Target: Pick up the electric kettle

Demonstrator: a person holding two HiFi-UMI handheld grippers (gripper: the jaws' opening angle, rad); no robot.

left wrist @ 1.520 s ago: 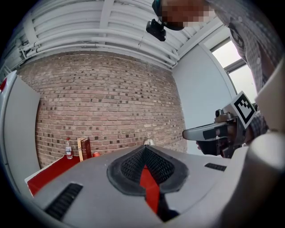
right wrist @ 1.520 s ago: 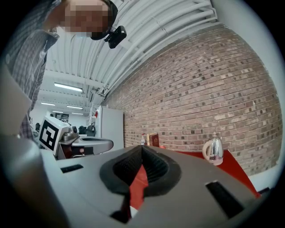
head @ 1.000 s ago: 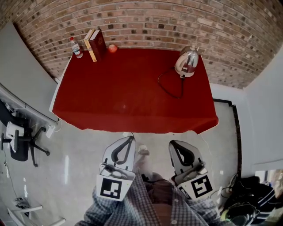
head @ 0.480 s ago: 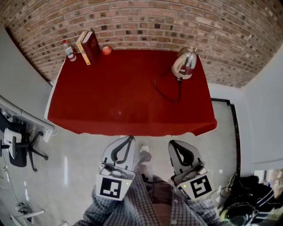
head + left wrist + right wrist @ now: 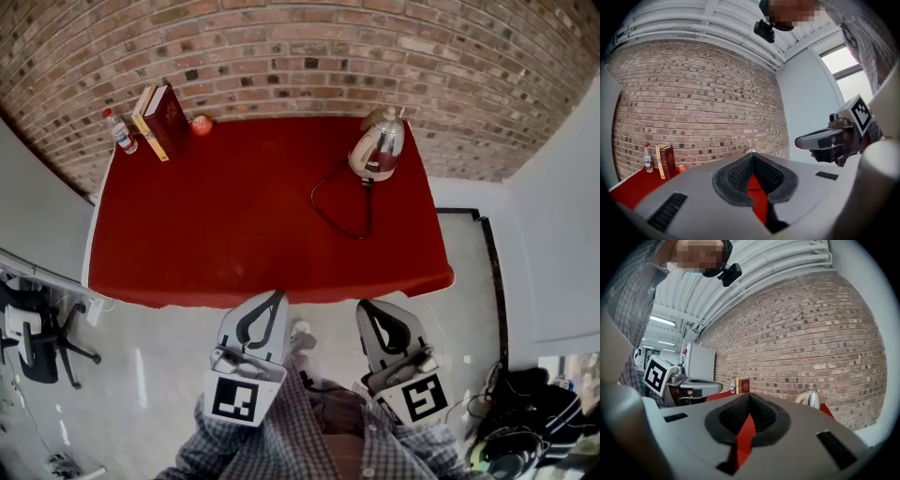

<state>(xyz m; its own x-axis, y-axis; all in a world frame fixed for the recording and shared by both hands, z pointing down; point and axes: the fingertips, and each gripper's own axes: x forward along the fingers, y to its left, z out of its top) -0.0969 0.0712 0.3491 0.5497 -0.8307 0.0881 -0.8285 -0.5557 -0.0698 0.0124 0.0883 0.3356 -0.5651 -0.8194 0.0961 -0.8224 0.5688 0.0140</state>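
The silver electric kettle (image 5: 379, 145) stands on its base at the far right of the red-covered table (image 5: 234, 244), close to the brick wall, with its black cord (image 5: 337, 202) looping toward the table's middle. In the right gripper view the kettle (image 5: 812, 399) shows beyond the jaws, to the right. My left gripper (image 5: 277, 295) and right gripper (image 5: 364, 305) are held side by side over the floor, just short of the table's near edge. Both point at the table. The jaws of the left gripper (image 5: 751, 152) and of the right gripper (image 5: 749, 394) are shut with nothing between them.
At the table's far left corner stand a small bottle (image 5: 119, 131), upright books (image 5: 161, 122) and a small red round thing (image 5: 201, 125). An office chair (image 5: 28, 328) is on the floor at the left. Dark bags (image 5: 525, 422) lie at the lower right. White walls flank the table.
The table has come closer and its near edge now lies just ahead of both gripper tips. The grippers keep their places side by side and stay shut.
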